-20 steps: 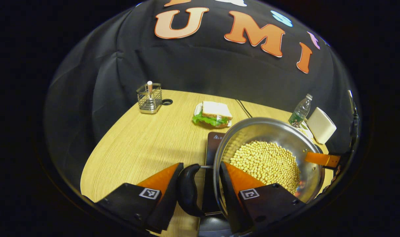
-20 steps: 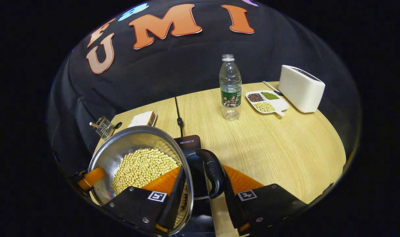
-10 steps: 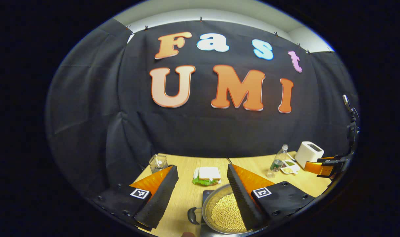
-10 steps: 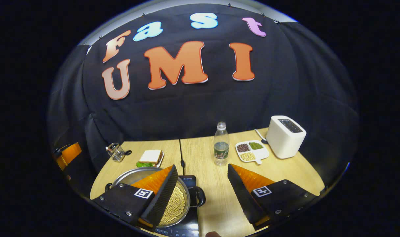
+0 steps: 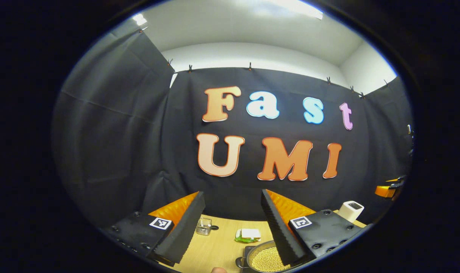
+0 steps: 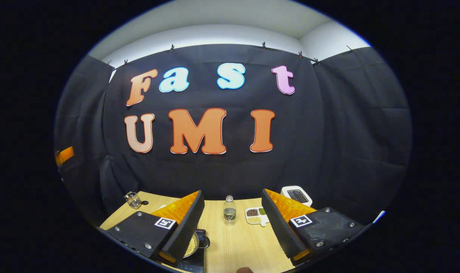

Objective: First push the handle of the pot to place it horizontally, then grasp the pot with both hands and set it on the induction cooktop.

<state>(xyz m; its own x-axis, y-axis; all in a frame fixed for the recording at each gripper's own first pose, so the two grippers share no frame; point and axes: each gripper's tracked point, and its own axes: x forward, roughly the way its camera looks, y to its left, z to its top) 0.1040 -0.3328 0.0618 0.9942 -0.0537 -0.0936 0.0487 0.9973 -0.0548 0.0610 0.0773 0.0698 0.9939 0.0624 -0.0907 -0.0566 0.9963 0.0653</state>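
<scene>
The left claw has let go, hangs wide apart and has lifted high. The pot of beans now sits on the cooktop on the counter. The right claw has released and risen too. The job looks done.

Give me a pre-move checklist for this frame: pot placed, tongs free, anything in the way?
1. Pot of beans on the induction cooktop: ok, dark surface shows under and beside it.
2. Left tongs open, empty: ok.
3. Right tongs open, empty: ok.
4. Both raised above the table, off the pot: ok.
5. Pot handles horizontal: cannot tell, too small.
6. Bottle and toaster upright, apart from pot: ok.
</scene>
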